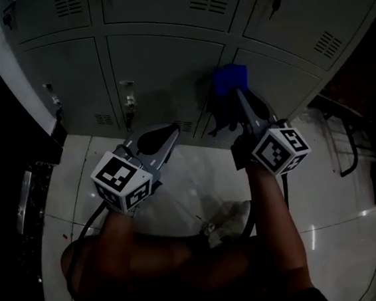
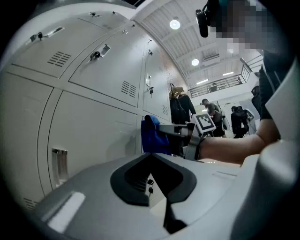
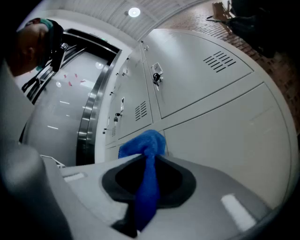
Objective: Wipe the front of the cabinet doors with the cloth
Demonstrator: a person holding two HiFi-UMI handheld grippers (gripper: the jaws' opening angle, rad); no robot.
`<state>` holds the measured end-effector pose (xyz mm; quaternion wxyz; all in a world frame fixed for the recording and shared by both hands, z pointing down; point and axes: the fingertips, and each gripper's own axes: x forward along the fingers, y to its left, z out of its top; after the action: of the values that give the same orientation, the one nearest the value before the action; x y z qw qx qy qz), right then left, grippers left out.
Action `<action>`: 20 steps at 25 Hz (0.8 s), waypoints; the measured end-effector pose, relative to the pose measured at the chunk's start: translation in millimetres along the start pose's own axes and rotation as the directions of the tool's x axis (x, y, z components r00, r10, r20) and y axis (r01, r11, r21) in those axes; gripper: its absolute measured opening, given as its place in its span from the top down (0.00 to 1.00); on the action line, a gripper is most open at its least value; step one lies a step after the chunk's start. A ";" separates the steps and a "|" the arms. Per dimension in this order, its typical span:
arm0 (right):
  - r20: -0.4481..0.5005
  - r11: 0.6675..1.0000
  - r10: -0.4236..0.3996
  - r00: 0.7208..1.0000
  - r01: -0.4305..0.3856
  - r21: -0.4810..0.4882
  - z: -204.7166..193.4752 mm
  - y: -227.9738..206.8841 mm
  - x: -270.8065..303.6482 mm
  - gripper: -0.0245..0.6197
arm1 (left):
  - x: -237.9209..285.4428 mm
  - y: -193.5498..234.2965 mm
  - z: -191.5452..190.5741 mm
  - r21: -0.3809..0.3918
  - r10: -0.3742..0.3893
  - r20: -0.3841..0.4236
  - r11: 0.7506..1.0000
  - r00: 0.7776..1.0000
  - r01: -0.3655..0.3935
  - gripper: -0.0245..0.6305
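Grey metal cabinet doors (image 1: 165, 62) with vents and key locks fill the top of the head view. A blue cloth (image 1: 231, 80) is pressed against a lower door near a seam between two doors. My right gripper (image 1: 237, 94) is shut on it; in the right gripper view the cloth (image 3: 143, 146) bunches past the jaws of the gripper (image 3: 147, 164), close to the door (image 3: 220, 117). My left gripper (image 1: 169, 132) hangs lower left, short of the doors, shut and holding nothing. The left gripper view shows its joined jaws (image 2: 152, 158), the cloth (image 2: 151, 136) and the door (image 2: 93, 126).
Glossy pale floor tiles (image 1: 178, 181) lie below the cabinet, with a white shoe (image 1: 230, 219) on them. A dark metal rack (image 1: 347, 143) stands at the right and a dark unit (image 1: 32, 196) at the left. People (image 2: 211, 110) stand far off.
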<state>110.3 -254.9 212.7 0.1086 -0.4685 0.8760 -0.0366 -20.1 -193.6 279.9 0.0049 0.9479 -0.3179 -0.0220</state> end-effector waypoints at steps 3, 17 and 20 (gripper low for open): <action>0.007 0.999 -0.008 1.000 0.008 -0.054 2.2 -7.1 14.8 0.87 | 4.7 4.1 -5.2 0.007 -0.006 0.001 1.000 1.000 0.006 0.95; 0.088 0.989 -0.106 0.991 0.114 -0.092 24.8 -65.5 14.8 0.87 | 3.8 -1.3 -18.0 0.024 0.003 -0.028 1.000 1.000 -0.003 0.95; 0.107 0.985 -0.135 0.985 0.145 -0.091 32.0 -77.7 5.0 0.87 | 3.0 -1.6 -20.1 0.020 0.008 -0.035 1.000 0.999 -0.008 0.95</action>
<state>178.0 -301.2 193.6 0.1262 -0.5349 0.8351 0.0227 -15.9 -194.3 299.8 0.0013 0.9468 -0.3217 -0.0020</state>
